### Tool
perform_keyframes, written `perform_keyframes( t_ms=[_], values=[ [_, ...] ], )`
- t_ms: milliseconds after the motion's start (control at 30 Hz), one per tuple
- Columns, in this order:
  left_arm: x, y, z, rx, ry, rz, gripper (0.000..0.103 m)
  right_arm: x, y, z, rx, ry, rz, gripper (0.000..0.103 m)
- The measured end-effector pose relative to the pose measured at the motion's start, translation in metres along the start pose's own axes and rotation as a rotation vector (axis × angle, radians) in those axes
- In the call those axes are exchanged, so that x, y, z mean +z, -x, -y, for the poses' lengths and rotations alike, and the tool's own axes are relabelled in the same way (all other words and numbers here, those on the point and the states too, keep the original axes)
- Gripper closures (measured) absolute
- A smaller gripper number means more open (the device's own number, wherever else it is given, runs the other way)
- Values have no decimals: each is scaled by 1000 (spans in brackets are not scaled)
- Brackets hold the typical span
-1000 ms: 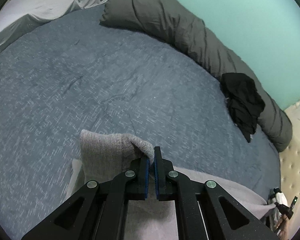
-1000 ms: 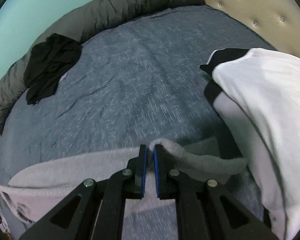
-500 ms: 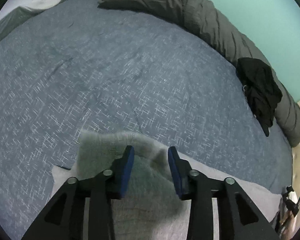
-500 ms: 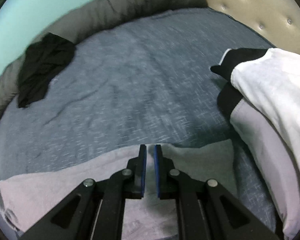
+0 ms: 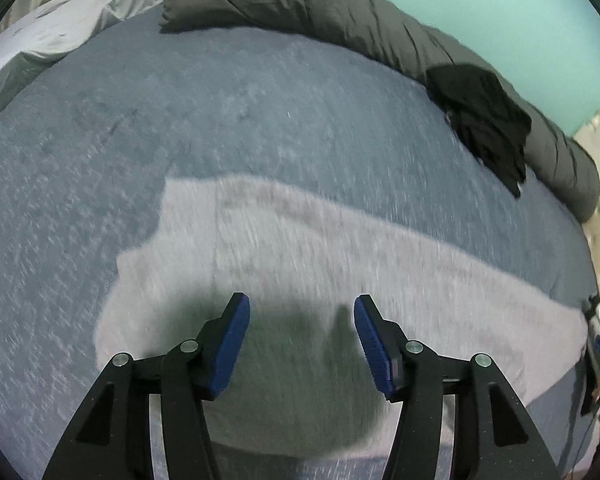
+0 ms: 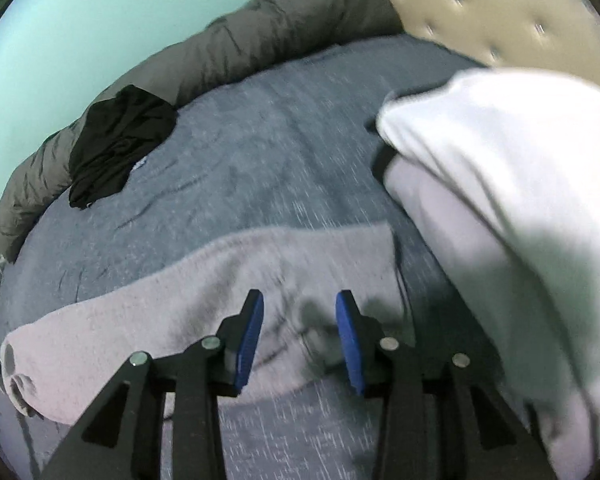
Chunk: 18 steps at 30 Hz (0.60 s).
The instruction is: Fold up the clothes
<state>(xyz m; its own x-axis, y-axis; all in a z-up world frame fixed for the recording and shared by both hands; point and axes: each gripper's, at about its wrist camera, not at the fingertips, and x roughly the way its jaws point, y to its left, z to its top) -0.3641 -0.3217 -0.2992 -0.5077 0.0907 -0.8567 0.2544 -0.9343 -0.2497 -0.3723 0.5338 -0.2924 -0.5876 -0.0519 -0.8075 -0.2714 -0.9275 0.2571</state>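
A light grey knit garment (image 5: 300, 256) lies flat across the blue-grey bedspread (image 5: 180, 112), stretched as a long band. In the left wrist view my left gripper (image 5: 302, 312) hovers over its left end, jaws opening, nothing between the blue pads. In the right wrist view the same grey garment (image 6: 180, 304) runs from the lower left to the middle. My right gripper (image 6: 300, 304) hangs over its right end, jaws opening, and the cloth lies loose below the pads.
A rolled dark grey duvet (image 5: 340, 12) lines the far side against the teal wall, with a crumpled black garment (image 5: 488, 120) on it. White clothes (image 6: 500, 200) are piled at the right, near the tufted beige headboard (image 6: 500, 8). A pale sheet (image 5: 60, 28) lies at the far left.
Both grippers were shut on raised folds of the grey garment; both have let go and opened. The garment now lies flat and the grippers have drawn back from its far edge.
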Motion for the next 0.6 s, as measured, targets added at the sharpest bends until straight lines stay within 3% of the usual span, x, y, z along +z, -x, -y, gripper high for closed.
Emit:
perform_keyframes(
  t_ms=[267, 433, 500, 600],
  values=[
    [-16, -6, 8, -4, -25, -15, 42, -15, -31, 10, 79, -151, -49, 65],
    [-16, -8, 8, -4, -29, -14, 42, -14, -40, 15, 97, -223, -13, 66],
    [-18, -9, 8, -1, -32, -14, 42, -15, -41, 14, 94, -221, 12, 81],
    [-21, -11, 8, 2, -35, -16, 41, -15, -35, 9, 54, -175, 50, 92]
  ],
)
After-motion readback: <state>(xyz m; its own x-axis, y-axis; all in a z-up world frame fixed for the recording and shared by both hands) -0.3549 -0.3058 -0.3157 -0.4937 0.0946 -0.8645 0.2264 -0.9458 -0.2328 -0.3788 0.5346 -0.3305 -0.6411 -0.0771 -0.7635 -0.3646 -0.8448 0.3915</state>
